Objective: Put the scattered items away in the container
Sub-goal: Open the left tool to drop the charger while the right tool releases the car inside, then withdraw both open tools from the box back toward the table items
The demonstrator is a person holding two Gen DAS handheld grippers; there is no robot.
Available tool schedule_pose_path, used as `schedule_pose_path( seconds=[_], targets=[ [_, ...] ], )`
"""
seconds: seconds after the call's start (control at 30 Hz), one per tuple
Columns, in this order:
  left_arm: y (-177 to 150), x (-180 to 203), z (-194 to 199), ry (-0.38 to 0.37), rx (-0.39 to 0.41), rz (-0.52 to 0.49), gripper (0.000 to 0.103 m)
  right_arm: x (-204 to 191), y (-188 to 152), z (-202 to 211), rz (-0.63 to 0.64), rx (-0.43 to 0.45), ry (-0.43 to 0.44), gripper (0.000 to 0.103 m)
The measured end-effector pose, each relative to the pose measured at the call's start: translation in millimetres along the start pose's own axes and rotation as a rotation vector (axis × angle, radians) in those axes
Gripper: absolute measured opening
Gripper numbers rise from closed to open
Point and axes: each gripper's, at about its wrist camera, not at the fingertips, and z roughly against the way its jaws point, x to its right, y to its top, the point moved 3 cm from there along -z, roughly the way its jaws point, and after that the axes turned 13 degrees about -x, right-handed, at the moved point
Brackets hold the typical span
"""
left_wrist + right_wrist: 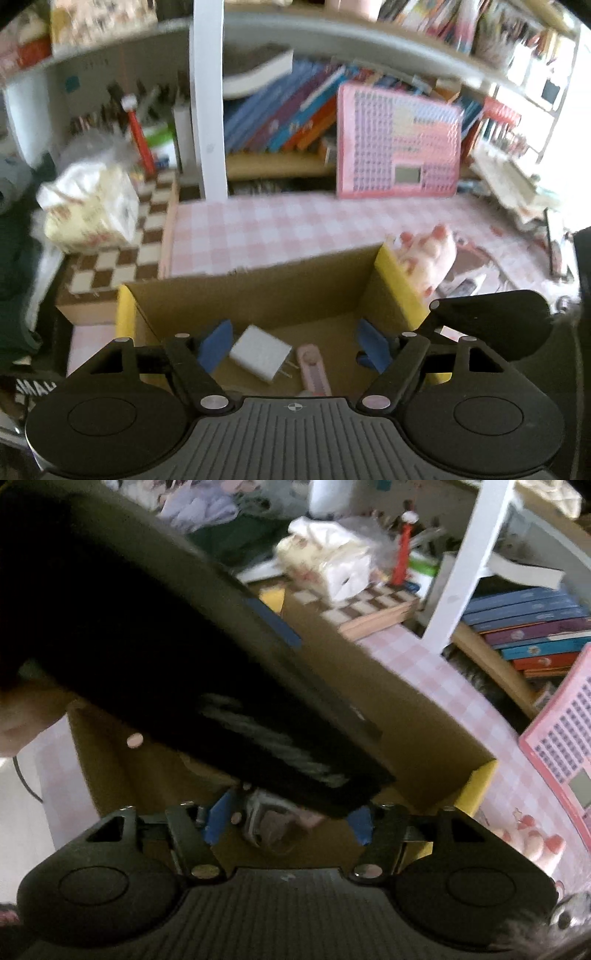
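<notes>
Both grippers [291, 347] [286, 821] wide over the box [258, 291], charger [260, 352] already inside; we take the soft, light pink toy [430, 254] on the bench, right, at mid-body.

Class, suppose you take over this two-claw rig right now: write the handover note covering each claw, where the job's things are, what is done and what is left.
Left claw: open, empty, hanging over the cardboard box.
Right claw: open, also above the box; the left unit blocks most of its view, so whether anything sits between its fingers is unclear.
In the box: white charger plug and pink utility knife, lying side by side on the floor.
Left: pink pig toy is outside, on the checked tablecloth beside the box's yellow flap. Small items beyond it are too blurred to name.
</notes>
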Motion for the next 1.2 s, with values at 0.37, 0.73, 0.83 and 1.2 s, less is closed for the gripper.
schedule_pose_path(
  seconds=[0.37,0.73,0.83,1.2],
  targets=[
    [-27.5,-2.1,89.1,0.017,0.228,0.064,0.081,-19.5,-9.8,51.1,-0.075,0.118,-0.057,0.068],
    [-83.2,0.4,131.3,0.053,0.267,0.071,0.087,-39.8,-45.7,83.5,-0.209,0.204,-0.105,0.071],
    [-100.9,-1.2,137.8,0.082,0.259,0.097,0.088,-47.4,-59.7,96.7,-0.249,0.251,-0.14,0.074],
    [-175.8,2.8,139.8,0.138,0.201,0.17,0.09,-71.5,-126.7,118.2,-0.516,0.365,-0.189,0.076]
  ],
)
